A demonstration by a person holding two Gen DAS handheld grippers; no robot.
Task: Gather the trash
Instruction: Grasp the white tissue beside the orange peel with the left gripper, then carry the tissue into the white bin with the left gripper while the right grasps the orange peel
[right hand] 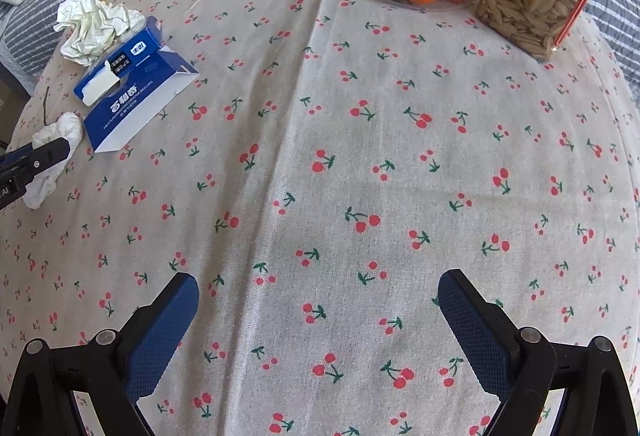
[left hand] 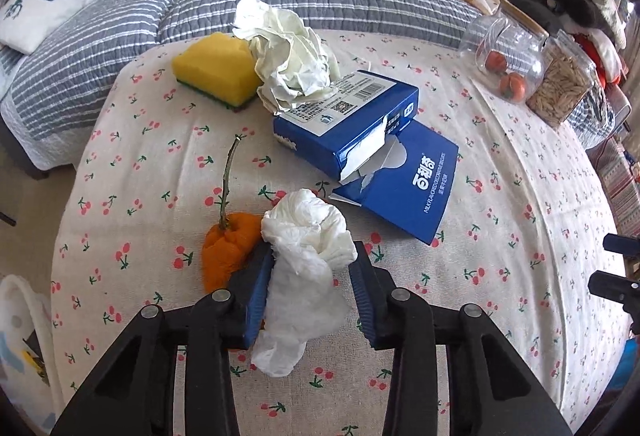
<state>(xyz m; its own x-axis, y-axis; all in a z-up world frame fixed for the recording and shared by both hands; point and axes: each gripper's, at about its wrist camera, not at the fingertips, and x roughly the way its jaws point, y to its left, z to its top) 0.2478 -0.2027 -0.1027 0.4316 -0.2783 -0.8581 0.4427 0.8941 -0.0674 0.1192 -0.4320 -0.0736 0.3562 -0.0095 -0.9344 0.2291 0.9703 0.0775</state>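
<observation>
- Left wrist view: your left gripper (left hand: 310, 266) had its blue pads pressed onto the crumpled white tissue (left hand: 306, 240), which lay on the cherry-print tablecloth (left hand: 480, 216) just below the torn blue cardboard box (left hand: 360, 132). An orange peel with a stem (left hand: 228, 248) sat just left of that tissue.
- Right wrist view: your right gripper (right hand: 318, 320) stood wide and empty over the cloth, well apart from the box (right hand: 128, 92).
</observation>
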